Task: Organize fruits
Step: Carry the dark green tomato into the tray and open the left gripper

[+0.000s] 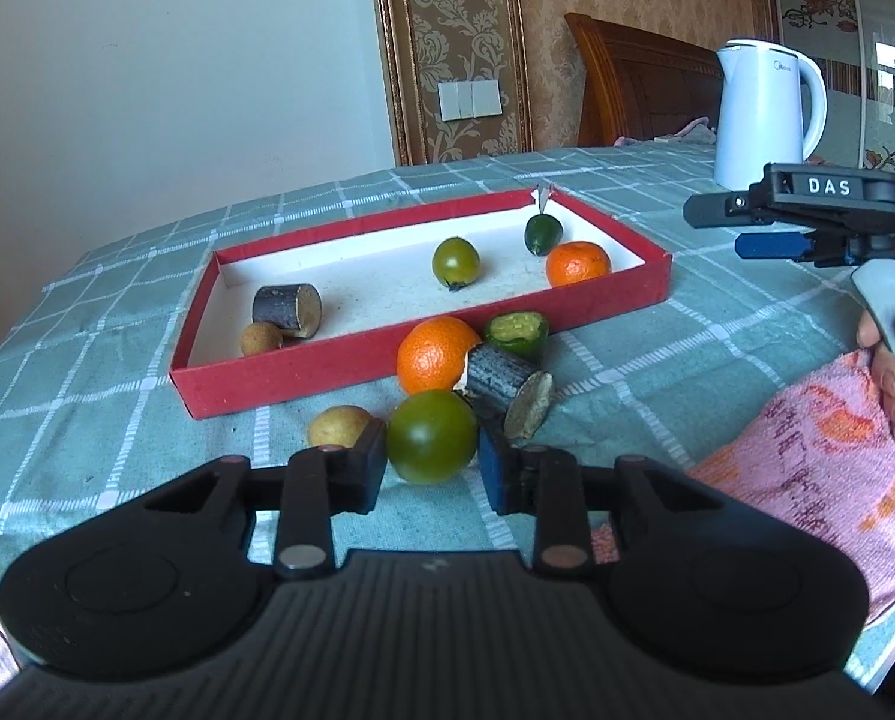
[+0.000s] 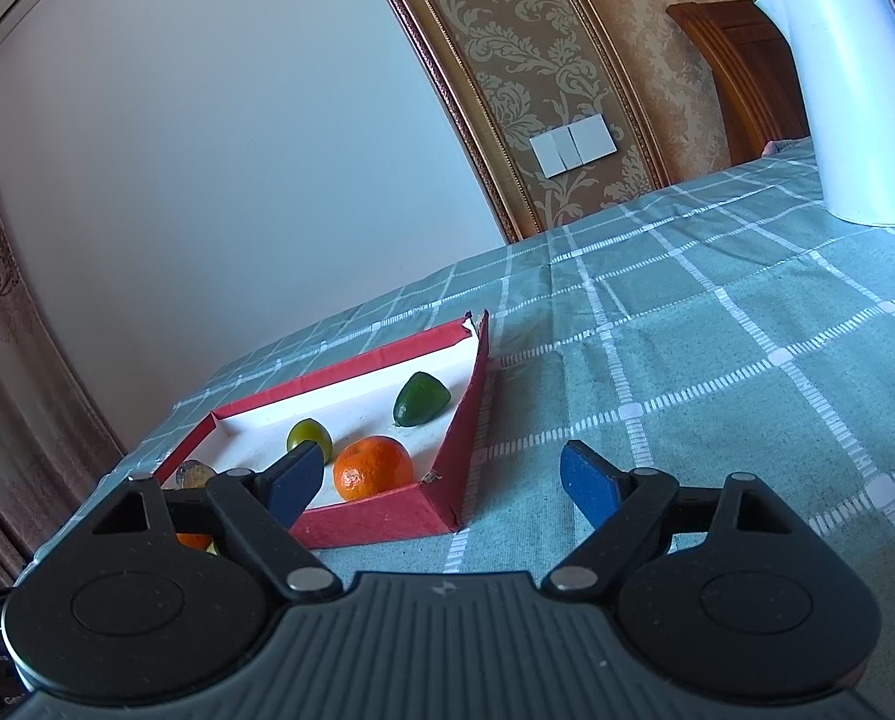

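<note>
A bench under a grey-green checked cloth (image 1: pixel 657 312) carries everything here. Largest on it is the shallow red tray (image 1: pixel 339 378) with a white floor, lying at a slant toward the left; behind it to the right stands a white kettle (image 1: pixel 765 114), well apart, and a pink patterned towel (image 1: pixel 819 480) lies at the near right edge. The left tongs (image 1: pixel 432 468) sit low over the cloth just in front of the tray, their pads on either side of a green tomato (image 1: pixel 431 443) and touching or all but touching it, so they are closing on it; whether they grip it firmly cannot be told. The right tongs (image 2: pixel 441 480) hang released, spread wide above the cloth at the tray's near right corner, grasping nothing. Outside the tray, behind the green tomato, an orange (image 1: pixel 435 354), a dark sugarcane stub (image 1: pixel 507 387) and a cut green fruit (image 1: pixel 516 333) cluster together, touching, with a tan longan (image 1: pixel 339 425) just left of the tomato. Inside the tray lie a second sugarcane piece (image 1: pixel 288 307) with a small longan (image 1: pixel 261 339) against it at the left, a smaller green tomato (image 1: pixel 455 261) mid-floor, and at the right end another orange (image 1: pixel 577 264) beside a dark green fruit (image 1: pixel 543 233).
</note>
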A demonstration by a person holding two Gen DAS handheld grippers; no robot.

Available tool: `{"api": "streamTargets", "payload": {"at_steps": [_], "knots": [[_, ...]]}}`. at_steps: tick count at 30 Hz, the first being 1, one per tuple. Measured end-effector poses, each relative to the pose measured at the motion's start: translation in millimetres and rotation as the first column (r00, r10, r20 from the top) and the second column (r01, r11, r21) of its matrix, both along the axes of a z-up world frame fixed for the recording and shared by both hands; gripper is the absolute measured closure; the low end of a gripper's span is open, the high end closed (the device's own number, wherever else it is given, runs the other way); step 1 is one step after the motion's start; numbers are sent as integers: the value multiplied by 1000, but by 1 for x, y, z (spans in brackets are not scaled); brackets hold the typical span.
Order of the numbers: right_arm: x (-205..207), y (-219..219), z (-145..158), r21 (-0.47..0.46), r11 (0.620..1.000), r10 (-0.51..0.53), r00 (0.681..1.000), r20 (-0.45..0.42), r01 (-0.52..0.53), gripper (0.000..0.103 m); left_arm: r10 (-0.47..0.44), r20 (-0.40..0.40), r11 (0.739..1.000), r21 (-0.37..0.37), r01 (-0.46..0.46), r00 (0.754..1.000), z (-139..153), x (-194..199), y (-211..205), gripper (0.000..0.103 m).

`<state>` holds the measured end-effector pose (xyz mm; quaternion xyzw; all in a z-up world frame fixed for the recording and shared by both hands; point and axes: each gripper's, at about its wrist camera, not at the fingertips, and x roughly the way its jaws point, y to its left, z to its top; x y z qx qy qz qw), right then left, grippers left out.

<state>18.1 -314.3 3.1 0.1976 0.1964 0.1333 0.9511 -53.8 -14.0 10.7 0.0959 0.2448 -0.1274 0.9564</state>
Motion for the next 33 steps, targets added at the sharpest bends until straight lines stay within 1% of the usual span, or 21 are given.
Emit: {"api": "streamTargets", "payload": {"at_steps": [4, 7, 13, 21, 33], "knots": [[-1, -1, 1, -1, 1000, -2, 1000, 2, 2, 17, 20, 45, 1000, -14, -19, 999, 16, 2, 3, 74], [-1, -1, 1, -1, 1000, -4, 1000, 2, 4, 17, 51, 72, 999, -17, -50, 996, 25, 14, 4, 74], [-1, -1, 1, -1, 1000, -3, 1000, 2, 3, 17, 113, 81, 993, -34, -111, 990, 31, 49, 7, 74], [0, -1, 0, 0, 1000, -1, 1000, 1, 1, 17, 186, 13, 982, -41, -186, 982, 20, 90, 7, 74], [1, 0, -2, 1, 1000, 0, 1000, -3, 0, 17, 277, -72, 958, -60, -281, 958, 10, 110, 14, 73]]}}
